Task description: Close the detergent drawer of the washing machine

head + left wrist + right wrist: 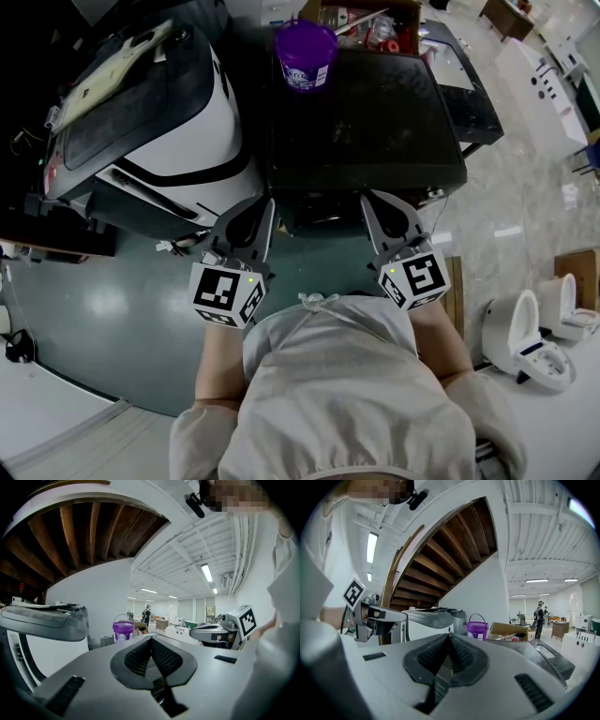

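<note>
The washing machine [366,122], seen from above in the head view, has a black top with a purple bucket [306,54] standing on its far left corner. Its front face lies in shadow below the near edge, and I cannot make out the detergent drawer there. My left gripper [262,208] hovers by the machine's near left corner, jaws pressed together and empty. My right gripper [373,204] sits at the near edge further right, also shut on nothing. In the left gripper view the left gripper [151,640] points level past the bucket [123,631]. The right gripper [449,637] is shut too.
A white and black appliance [159,122] with a grey lid stands close on the left. A cardboard box [370,23] of clutter sits behind the washing machine. White toilets [534,337] stand on the floor at the right. A green floor [112,309] lies below left.
</note>
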`<action>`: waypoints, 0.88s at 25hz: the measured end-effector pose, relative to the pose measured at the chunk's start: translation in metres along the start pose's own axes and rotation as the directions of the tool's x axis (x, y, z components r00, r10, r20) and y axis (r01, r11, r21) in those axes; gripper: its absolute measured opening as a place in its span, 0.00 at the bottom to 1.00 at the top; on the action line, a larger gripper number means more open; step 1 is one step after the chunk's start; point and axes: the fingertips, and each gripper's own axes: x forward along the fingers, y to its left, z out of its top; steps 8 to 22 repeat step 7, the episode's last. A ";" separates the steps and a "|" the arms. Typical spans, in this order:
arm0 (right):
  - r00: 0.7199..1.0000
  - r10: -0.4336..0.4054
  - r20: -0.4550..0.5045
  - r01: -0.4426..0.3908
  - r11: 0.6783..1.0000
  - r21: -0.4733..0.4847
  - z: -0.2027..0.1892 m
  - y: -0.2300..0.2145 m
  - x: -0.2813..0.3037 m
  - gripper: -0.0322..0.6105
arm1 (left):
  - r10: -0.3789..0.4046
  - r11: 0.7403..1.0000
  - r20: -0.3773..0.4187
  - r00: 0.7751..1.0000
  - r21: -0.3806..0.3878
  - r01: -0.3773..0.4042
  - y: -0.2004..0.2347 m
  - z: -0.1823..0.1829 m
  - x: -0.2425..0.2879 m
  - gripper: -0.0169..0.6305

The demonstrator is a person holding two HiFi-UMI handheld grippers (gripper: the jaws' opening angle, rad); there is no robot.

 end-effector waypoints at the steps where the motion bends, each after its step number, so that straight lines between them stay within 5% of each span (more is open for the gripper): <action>1: 1.000 -0.003 -0.001 0.003 1.000 -0.001 0.000 0.000 0.000 0.05 | -0.002 1.000 0.001 1.000 -0.001 0.002 0.000 0.000 0.000 0.05; 22: 1.000 -0.017 0.011 0.018 1.000 -0.009 0.005 0.002 0.003 0.05 | -0.004 1.000 0.011 1.000 -0.001 0.004 0.003 0.003 0.000 0.05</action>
